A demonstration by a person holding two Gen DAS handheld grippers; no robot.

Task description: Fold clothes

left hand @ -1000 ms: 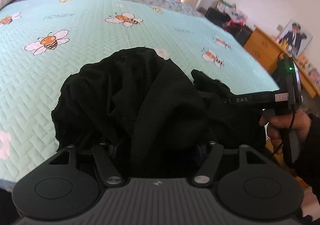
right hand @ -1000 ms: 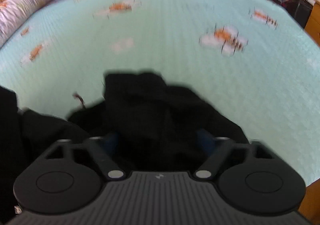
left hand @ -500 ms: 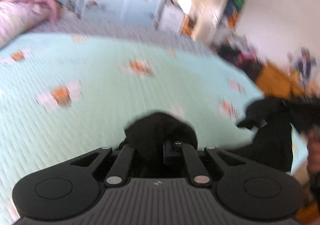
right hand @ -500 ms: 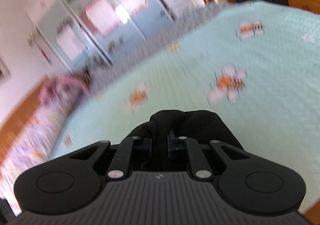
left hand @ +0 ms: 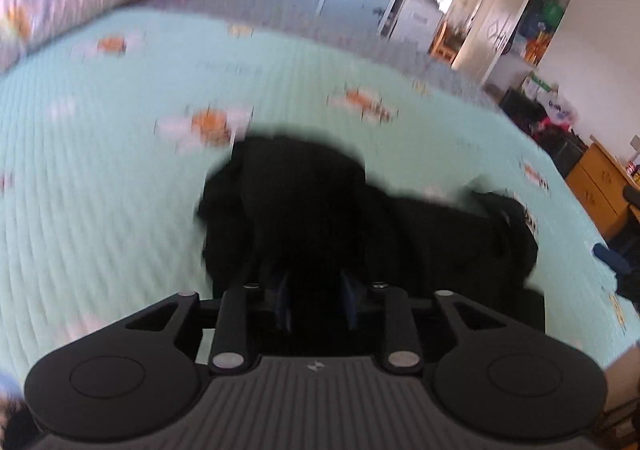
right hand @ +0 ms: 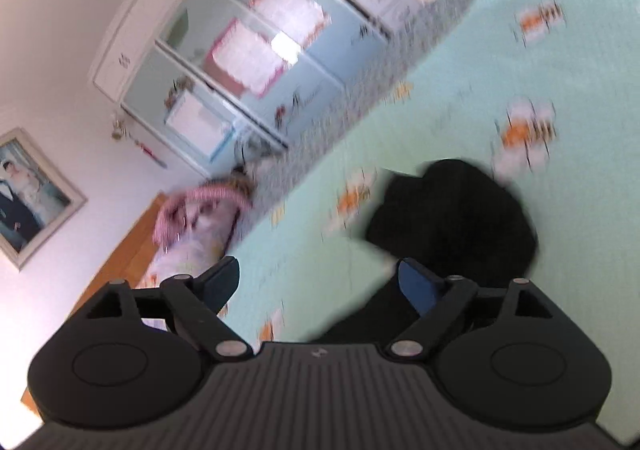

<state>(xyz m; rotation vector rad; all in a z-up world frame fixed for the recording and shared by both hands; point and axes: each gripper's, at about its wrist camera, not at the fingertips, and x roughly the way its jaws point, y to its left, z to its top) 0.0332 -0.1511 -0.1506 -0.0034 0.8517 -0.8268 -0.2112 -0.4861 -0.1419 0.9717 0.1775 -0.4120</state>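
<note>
Now my left gripper (left hand: 316, 300) is clenched on the black garment (left hand: 320, 202), bunched between and ahead of its jaws on the mint bedspread (left hand: 100, 190). My right gripper (right hand: 320, 282) gapes released, the cloth by its right finger.

Both my feeds are daylit and bright. Heavy motion blur smears the mint-green quilted bedspread (left hand: 100, 178) and its bee prints. The crumpled black garment (left hand: 320, 202) reads as a detail-less dark blob. White glare on the pale-blue glass wardrobe doors (right hand: 260, 50). Fisheye bends and vignettes the corners.
</note>
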